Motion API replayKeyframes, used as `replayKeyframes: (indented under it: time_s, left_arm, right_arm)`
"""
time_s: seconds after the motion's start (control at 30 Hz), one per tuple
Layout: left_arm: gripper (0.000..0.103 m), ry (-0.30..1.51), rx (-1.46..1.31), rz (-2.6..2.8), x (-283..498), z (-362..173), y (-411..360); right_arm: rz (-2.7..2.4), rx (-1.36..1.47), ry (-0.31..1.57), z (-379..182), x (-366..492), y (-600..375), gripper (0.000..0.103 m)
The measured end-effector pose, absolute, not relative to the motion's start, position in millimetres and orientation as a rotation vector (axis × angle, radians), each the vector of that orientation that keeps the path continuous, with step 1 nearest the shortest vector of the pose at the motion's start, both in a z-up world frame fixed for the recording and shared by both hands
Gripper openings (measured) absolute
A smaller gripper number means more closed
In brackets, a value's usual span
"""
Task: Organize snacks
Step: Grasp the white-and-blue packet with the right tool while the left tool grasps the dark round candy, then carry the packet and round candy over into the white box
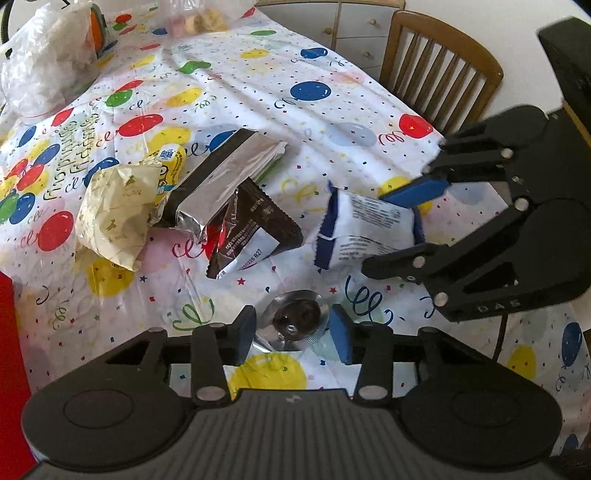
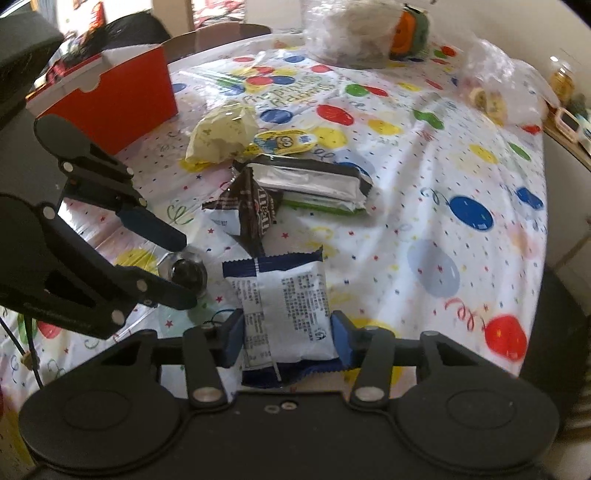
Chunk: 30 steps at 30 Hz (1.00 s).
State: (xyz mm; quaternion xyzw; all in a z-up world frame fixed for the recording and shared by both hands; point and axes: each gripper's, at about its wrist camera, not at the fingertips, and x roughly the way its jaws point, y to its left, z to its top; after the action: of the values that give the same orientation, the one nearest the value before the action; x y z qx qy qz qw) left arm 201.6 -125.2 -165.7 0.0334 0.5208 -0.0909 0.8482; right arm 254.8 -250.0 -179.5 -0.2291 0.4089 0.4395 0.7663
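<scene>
blue-and-white foil marks the snack packet point(image 2: 284, 306) that the right gripper point(image 2: 286, 341) has between its blue pads, which press on the packet's two sides so the jaws are clamped on it; the packet looks lifted a little off the tablecloth point(image 2: 424, 192), though how far cannot be told. from the left wrist view the same packet point(image 1: 365, 229) sits between the right gripper's fingers point(image 1: 410, 221), toward the table's edge by the wooden chair point(image 1: 439, 70). the left gripper point(image 1: 291, 338) has its jaws apart, one pad on each side of a small round foil-wrapped sweet point(image 1: 297, 319) with a dark centre that lies on the cloth; the pads are near it but do not seem to touch. in the right wrist view this sweet point(image 2: 186, 275) shows between the left gripper's fingers point(image 2: 177, 269). toward the middle of the table lies a heap of other snacks: a brown m&m's bag point(image 2: 255, 210), a silver and black packet point(image 1: 225, 177) leaning over it, a crumpled cream wrapper point(image 1: 118, 214), and a yellow minion pack point(image 2: 284, 142). a red cardboard box point(image 2: 110, 99) stands open at the table's far left edge. clear plastic bags point(image 2: 354, 33) sit along the far edge.
</scene>
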Motion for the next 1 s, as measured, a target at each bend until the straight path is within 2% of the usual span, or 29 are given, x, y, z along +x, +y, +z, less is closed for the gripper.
replayKeyframes:
  time_s: [0.2,0.23,0.7,1.0]
  left_arm:
    - [0.037,1.096,0.036,-0.177,199.2,-164.5,-123.7]
    - [0.026,1.096,0.023,-0.177,199.2,-163.9,-122.0]
    - [0.027,1.108,-0.075,-0.141,173.8,-156.8,-100.7]
    - [0.027,1.073,-0.145,-0.097,144.0,-129.0,-68.5]
  right_arm:
    - [0.873,-0.424,0.884,-170.3,236.8,-261.7,0.048]
    - [0.856,-0.408,0.885,-168.0,233.4,-263.6,0.048]
    - [0.685,-0.264,0.941,-147.0,188.1,-273.0,0.048]
    - [0.640,-0.256,0.929,-125.8,165.5,-251.1,0.048]
